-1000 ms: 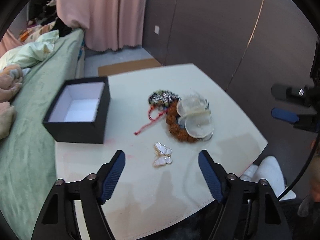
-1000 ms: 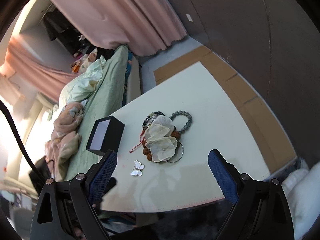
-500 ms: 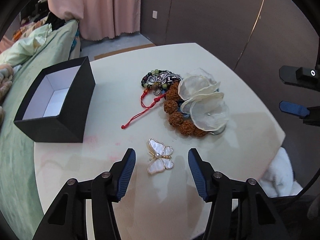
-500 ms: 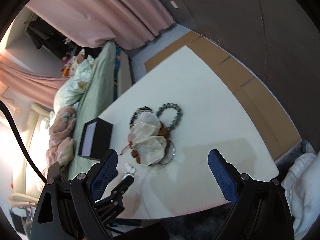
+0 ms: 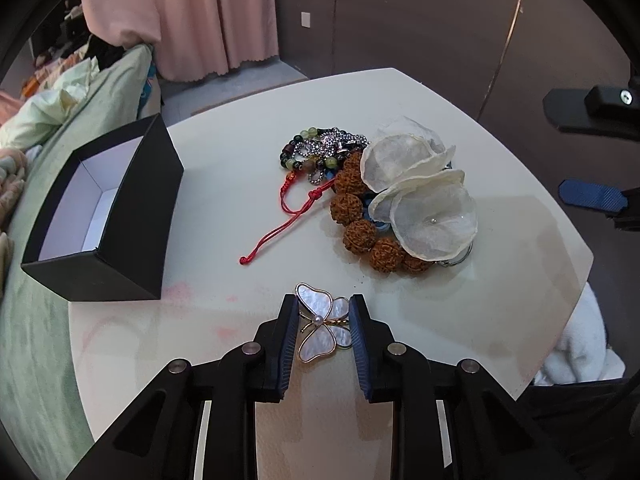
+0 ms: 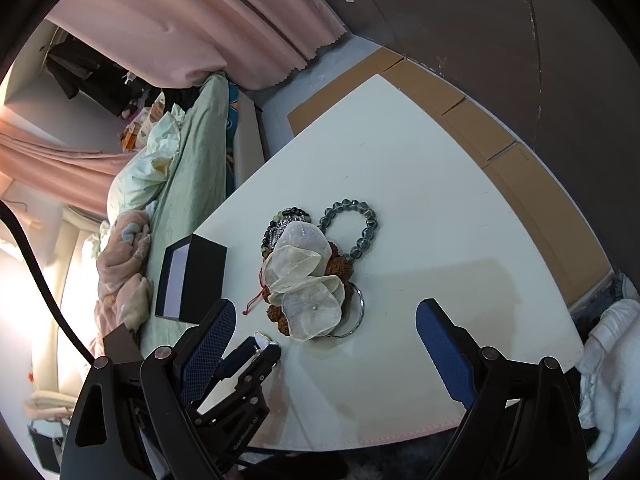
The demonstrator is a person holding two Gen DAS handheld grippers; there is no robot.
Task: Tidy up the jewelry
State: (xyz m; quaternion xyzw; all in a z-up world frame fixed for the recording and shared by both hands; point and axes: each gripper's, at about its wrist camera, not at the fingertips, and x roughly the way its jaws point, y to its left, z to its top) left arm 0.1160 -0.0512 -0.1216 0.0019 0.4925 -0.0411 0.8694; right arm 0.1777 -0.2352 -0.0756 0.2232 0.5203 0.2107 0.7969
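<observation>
My left gripper (image 5: 322, 309) is shut on a white mother-of-pearl butterfly brooch (image 5: 320, 327) at the near part of the white table (image 5: 500, 288). An open black box (image 5: 106, 216) with a white inside stands to the left. A jewelry pile lies beyond: white shell flowers (image 5: 420, 196), brown seed beads (image 5: 360, 224), a red cord (image 5: 280, 224) and a dark bead bracelet (image 5: 316, 152). In the right wrist view my right gripper (image 6: 324, 328) is open and held high above the table, over the pile (image 6: 308, 284), the box (image 6: 192, 280) and the left gripper (image 6: 260, 350).
A grey bead bracelet (image 6: 354, 232) and a thin metal bangle (image 6: 356, 316) lie by the pile. A green-covered bed (image 5: 48, 184) borders the table on the left. Pink curtains (image 5: 192, 16) and a dark wall stand behind. White cloth (image 5: 580, 344) lies below the right edge.
My left gripper moved forward and down to the butterfly brooch and closed its fingers on it. The right gripper stayed open and shifted slightly.
</observation>
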